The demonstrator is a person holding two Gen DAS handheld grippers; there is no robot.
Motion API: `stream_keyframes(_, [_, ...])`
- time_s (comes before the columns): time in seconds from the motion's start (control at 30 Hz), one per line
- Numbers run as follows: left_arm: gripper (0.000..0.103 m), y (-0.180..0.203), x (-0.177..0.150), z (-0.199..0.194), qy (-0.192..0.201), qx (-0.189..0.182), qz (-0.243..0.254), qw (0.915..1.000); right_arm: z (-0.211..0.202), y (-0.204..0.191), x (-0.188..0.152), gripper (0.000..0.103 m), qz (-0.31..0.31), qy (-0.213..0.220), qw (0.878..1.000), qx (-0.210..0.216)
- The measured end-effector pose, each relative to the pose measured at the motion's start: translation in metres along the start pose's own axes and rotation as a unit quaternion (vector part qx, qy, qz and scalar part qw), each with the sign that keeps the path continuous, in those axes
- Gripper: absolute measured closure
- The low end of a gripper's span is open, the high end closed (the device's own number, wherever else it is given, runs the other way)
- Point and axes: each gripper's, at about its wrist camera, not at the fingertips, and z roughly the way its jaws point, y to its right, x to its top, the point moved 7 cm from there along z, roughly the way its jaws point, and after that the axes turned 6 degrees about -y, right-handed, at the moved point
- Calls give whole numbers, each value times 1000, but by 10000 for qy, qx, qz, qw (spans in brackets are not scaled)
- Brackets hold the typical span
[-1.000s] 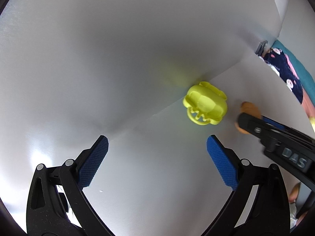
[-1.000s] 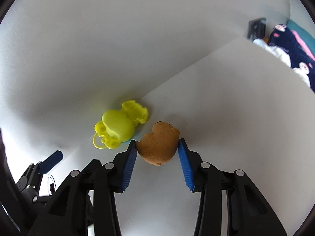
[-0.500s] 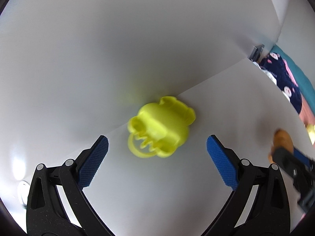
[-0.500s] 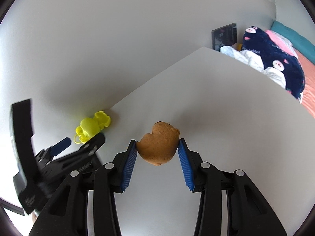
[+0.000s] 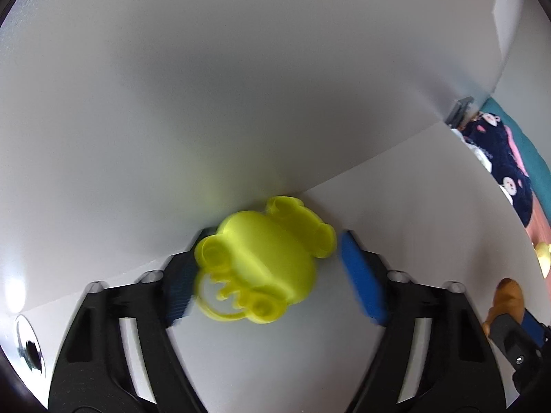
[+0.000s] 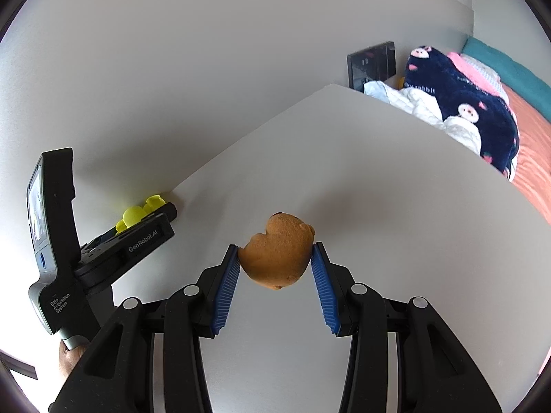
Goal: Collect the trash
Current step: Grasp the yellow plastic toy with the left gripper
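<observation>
A yellow plastic toy (image 5: 263, 261) lies on the white table (image 5: 413, 206) against the wall. My left gripper (image 5: 268, 275) straddles it; the left pad touches it, the right pad (image 5: 361, 278) stands a little off, and the jaws are blurred. The toy also shows in the right wrist view (image 6: 137, 215), mostly hidden behind the left gripper (image 6: 151, 230). My right gripper (image 6: 275, 272) is shut on a brown, bitten piece of food (image 6: 277, 254) and holds it above the table. That food shows at the right edge of the left wrist view (image 5: 508, 297).
The wall (image 5: 241, 86) rises right behind the toy. A bed with a dark patterned blanket (image 6: 465, 103) and white cloth (image 6: 413, 99) lies beyond the table's far right edge. A black wall socket (image 6: 370, 63) sits near the corner. A hole (image 5: 29, 354) is in the table at left.
My left gripper has moved forward around the yellow toy and its jaws have narrowed onto it. My right gripper has drawn back to the right with the brown food.
</observation>
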Motion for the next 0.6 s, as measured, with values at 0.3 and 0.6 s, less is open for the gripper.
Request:
stream_keyframes(0.3, [33,16,-6,-9,7,-435,293,9986,-5,9,-8,58,297,-78,9993,220])
stream_keyframes(0.6, [33,61,-16,-26,119,-700,691,9951,-28,22,-17,58,412,-14,9991,134])
